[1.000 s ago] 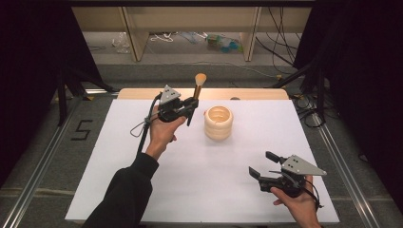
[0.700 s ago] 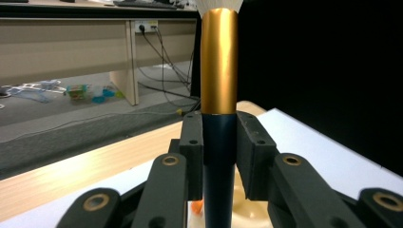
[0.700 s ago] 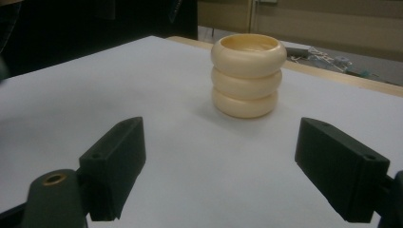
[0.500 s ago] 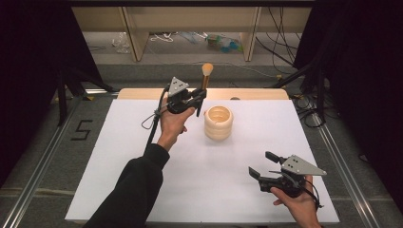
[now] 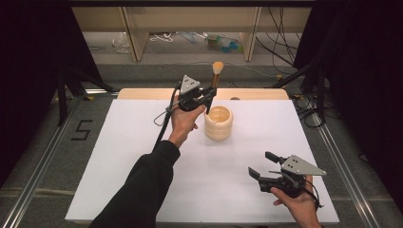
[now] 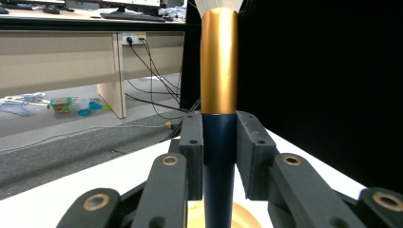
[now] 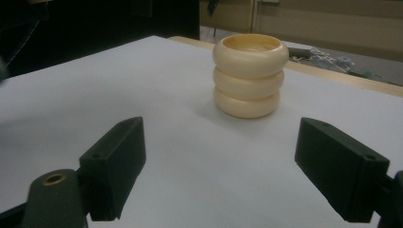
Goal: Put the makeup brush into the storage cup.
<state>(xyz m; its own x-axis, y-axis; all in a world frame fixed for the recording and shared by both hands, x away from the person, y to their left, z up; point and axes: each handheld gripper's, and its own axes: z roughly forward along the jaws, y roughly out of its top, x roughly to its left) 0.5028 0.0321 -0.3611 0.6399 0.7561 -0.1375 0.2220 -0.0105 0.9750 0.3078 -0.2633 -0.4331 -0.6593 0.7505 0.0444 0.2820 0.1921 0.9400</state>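
A: High view, what's on the table?
B: White top w/ ribbed cream cup near the far middle. Left gripper raised just beside cup's far-left rim, clenched on a brush held upright, bristle tip up, dark handle end at the cup's rim. Right gripper low at near right, well apart from cup, jaws spread, nothing between.

A: Left gripper view?
B: Brush centred and vertical; gold ferrule above, dark blue handle pinched between both pads. Pale bristles cut off at top edge. Cream cup glimpsed below the jaws.

A: Right gripper view?
B: Jaws wide, released. Cup upright ahead on white surface, three stacked bulges, open mouth.
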